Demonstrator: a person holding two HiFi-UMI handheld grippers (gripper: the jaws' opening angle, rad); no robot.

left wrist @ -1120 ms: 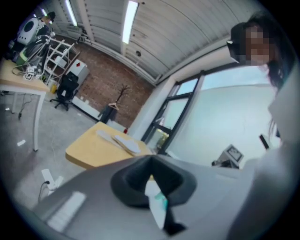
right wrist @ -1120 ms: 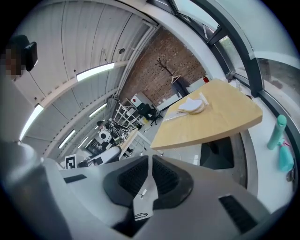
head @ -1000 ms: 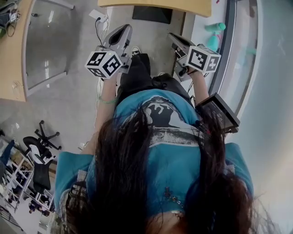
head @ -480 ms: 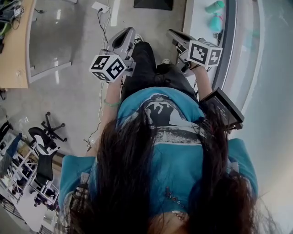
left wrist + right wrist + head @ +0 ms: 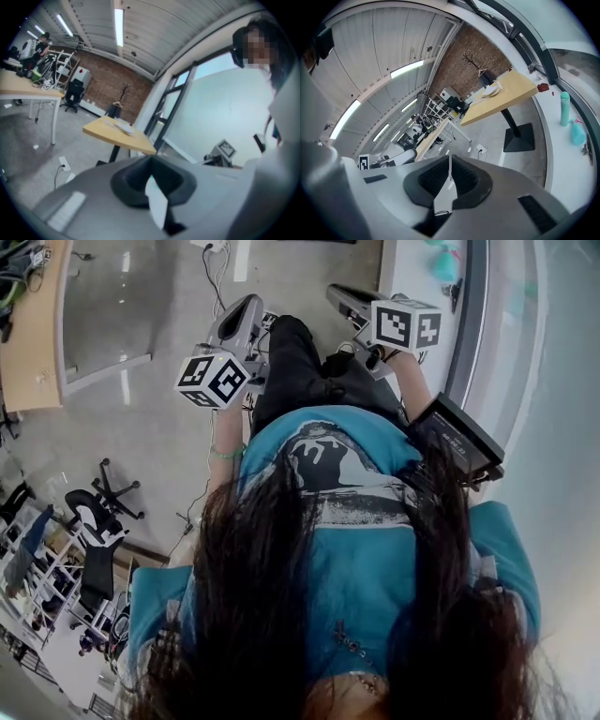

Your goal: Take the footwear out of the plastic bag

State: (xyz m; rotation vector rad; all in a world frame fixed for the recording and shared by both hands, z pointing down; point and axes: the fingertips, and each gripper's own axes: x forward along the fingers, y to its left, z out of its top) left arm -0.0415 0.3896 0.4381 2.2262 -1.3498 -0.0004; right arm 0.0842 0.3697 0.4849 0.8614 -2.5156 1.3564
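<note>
Footwear or bag is nowhere ahead of the jaws, so I judge mere carrying: left gripper [image 5: 151,165] pressed together, right gripper [image 5: 449,164] just closing to a seam, both empty.

Teal printed T-shirt [image 5: 366,549], black trousers [image 5: 295,362]; green wristband [image 5: 223,454]

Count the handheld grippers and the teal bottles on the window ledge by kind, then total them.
Grippers: 2 (left gripper, right gripper)
Teal bottles: 2 (tall teal bottle, shorter teal bottle)
Total: 4
</note>
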